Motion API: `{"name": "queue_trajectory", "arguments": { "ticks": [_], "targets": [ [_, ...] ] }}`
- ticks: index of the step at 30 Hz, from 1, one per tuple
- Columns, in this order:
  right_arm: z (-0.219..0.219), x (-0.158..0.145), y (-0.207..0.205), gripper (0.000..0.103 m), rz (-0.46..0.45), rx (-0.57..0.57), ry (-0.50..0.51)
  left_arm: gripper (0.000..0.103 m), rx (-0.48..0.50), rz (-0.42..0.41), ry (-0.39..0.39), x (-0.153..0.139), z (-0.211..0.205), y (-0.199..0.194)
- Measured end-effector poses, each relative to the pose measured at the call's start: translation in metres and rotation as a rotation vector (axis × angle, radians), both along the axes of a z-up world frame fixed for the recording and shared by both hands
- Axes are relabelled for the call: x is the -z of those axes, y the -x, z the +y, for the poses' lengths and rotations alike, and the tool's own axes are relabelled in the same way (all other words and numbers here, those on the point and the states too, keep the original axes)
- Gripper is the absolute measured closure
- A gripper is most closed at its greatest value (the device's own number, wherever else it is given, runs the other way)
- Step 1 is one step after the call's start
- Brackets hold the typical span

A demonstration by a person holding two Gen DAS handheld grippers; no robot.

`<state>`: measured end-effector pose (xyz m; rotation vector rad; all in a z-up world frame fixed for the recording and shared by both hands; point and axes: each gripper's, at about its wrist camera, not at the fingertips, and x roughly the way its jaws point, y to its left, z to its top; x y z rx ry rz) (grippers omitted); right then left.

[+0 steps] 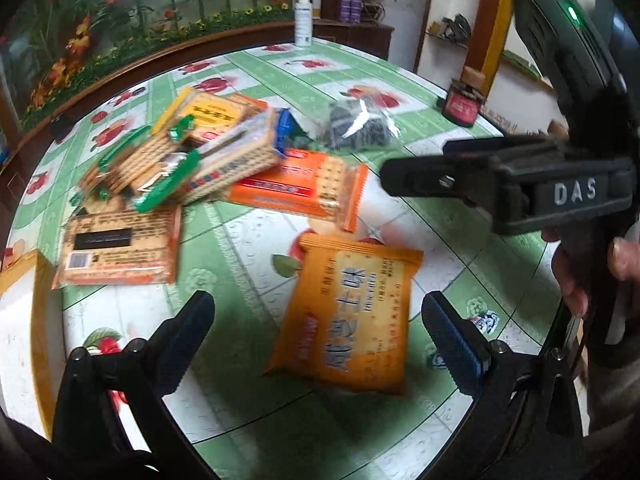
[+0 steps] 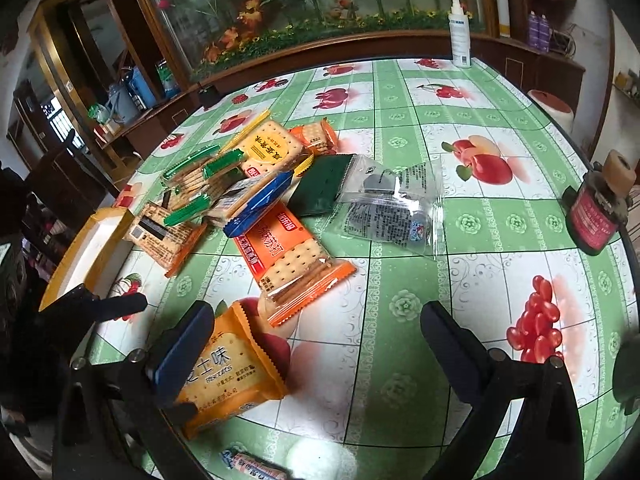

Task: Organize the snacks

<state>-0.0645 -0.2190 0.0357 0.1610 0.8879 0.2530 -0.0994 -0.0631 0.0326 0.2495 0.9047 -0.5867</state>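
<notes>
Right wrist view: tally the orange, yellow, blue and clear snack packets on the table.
Orange packets: 4
Yellow packet: 1
Blue packet: 1
Clear bag: 1
Total: 7

Both the left claw [image 1: 318, 330] and right claw [image 2: 316, 336] hover with fingers spread wide, gripping nothing.
</notes>
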Motion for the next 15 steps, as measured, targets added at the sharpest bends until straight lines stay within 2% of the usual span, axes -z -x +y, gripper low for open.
{"name": "queue_trajectory", "arguments": {
  "ticks": [8,15],
  "targets": [
    [-0.002,0.004,-0.005,0.0,0.01,0.008,0.007,0.0,-0.004,0.012,-0.019,0.01,-0.012,-0.003],
    [-0.004,0.005,-0.007,0.0,0.015,0.01,0.02,0.0,-0.043,0.057,-0.023,0.021,-0.012,-0.017]
  ]
}}
